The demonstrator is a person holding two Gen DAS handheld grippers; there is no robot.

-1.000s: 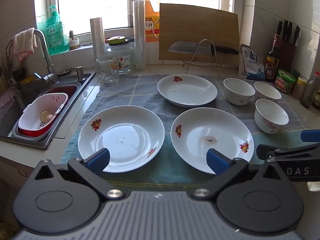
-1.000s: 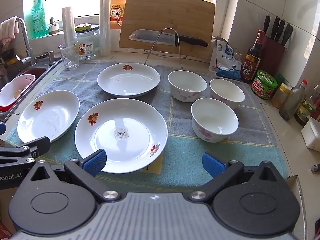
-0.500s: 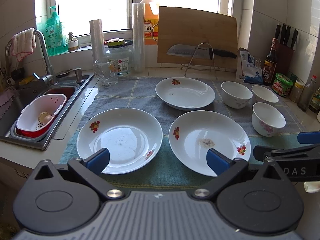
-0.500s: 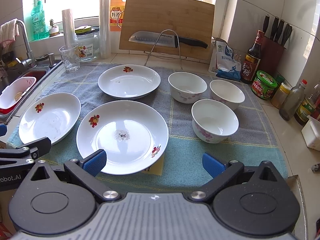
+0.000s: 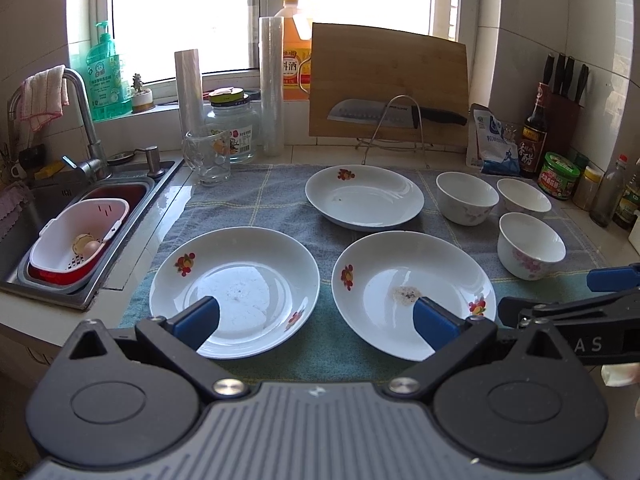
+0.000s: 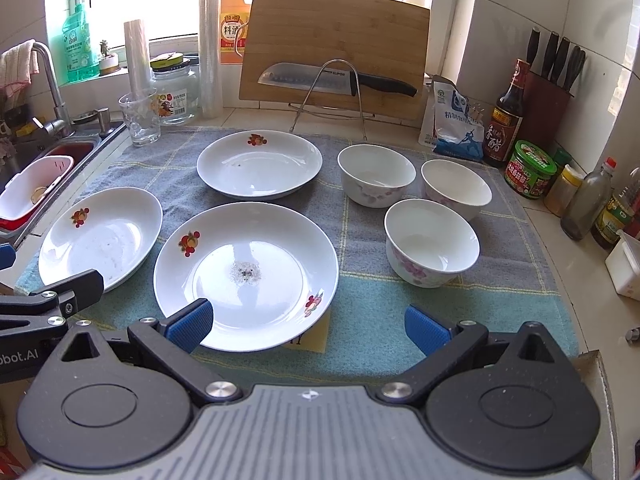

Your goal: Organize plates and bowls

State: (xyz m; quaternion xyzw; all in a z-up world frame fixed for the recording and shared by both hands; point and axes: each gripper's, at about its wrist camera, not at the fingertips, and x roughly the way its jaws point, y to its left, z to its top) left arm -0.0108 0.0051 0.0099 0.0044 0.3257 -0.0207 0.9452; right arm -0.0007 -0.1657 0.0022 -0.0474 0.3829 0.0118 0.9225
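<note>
Three white flowered plates lie on a blue-grey towel [image 5: 248,204]: a near-left plate [image 5: 236,288], a near-right plate [image 5: 412,292] with a dirty speck at its centre, and a far plate [image 5: 364,196]. Three white bowls sit to the right: a near bowl [image 6: 432,240], a far-left bowl [image 6: 376,178] and a far-right bowl [image 6: 456,188]. My left gripper [image 5: 316,320] is open, above the near edges of the two front plates. My right gripper [image 6: 308,326] is open, over the speckled plate's [image 6: 246,272] near rim, holding nothing.
A sink [image 5: 60,208] with a white colander basket [image 5: 78,240] lies at the left. At the back stand a glass mug [image 5: 208,160], a jar, a cutting board [image 5: 388,80] with a knife on a wire rack. Bottles and jars [image 6: 532,168] line the right counter.
Both grippers have drawn back slightly and tilted up, so the plates and bowls sit a little lower and farther in view. Nothing on the towel has moved.
</note>
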